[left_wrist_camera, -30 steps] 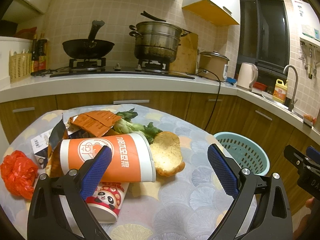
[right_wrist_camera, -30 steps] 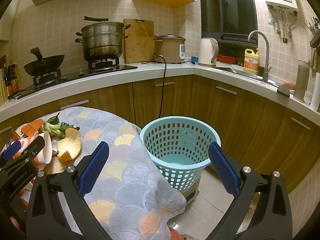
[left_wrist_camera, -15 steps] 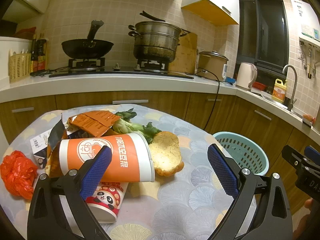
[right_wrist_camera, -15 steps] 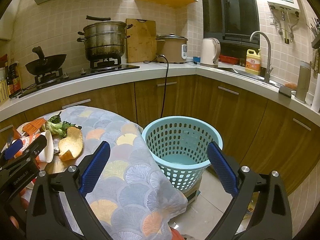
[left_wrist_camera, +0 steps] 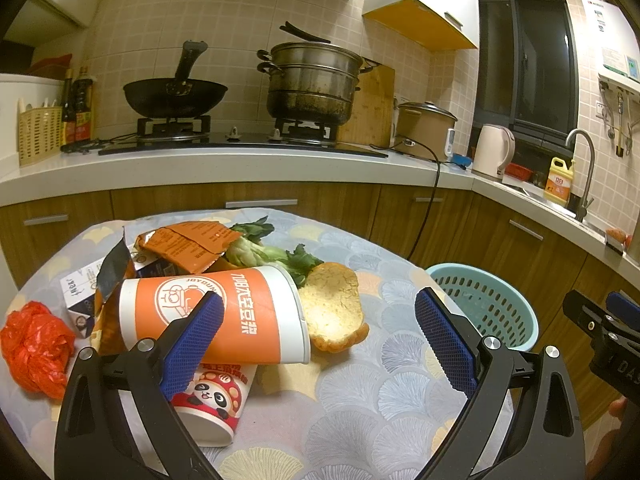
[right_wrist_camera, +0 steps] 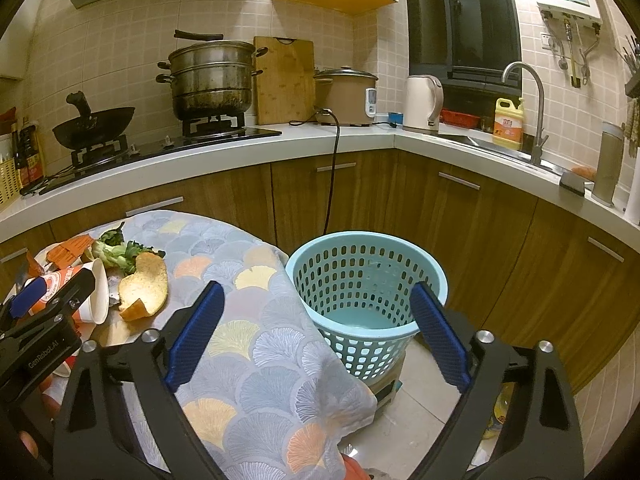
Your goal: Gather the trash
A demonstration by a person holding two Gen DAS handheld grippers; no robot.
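On the cloth-covered surface [left_wrist_camera: 360,420] the trash sits in a pile at its left half: orange paper cup [left_wrist_camera: 216,316] lying on its side across a panda cup [left_wrist_camera: 212,404], bread slice [left_wrist_camera: 332,308] touching the orange cup's rim, greens [left_wrist_camera: 264,250], orange snack wrapper [left_wrist_camera: 184,242], red plastic bag [left_wrist_camera: 34,350] near the left edge. Teal basket [right_wrist_camera: 366,280] stands on the floor just beside the surface, looks empty.

Left gripper [left_wrist_camera: 318,344]: fingers spread wide, nothing between them, aimed at the pile. Right gripper [right_wrist_camera: 316,336]: fingers wide apart but closing, on nothing, over the basket and cloth edge.

Risks, as judgement: the orange cup is round and stacked, so a push from one finger likely rolls it off the panda cup. A hard squeeze crushes paper. Bread may crumble. Cloth overhang could drag if snagged. A drop from too far left misses the basket.
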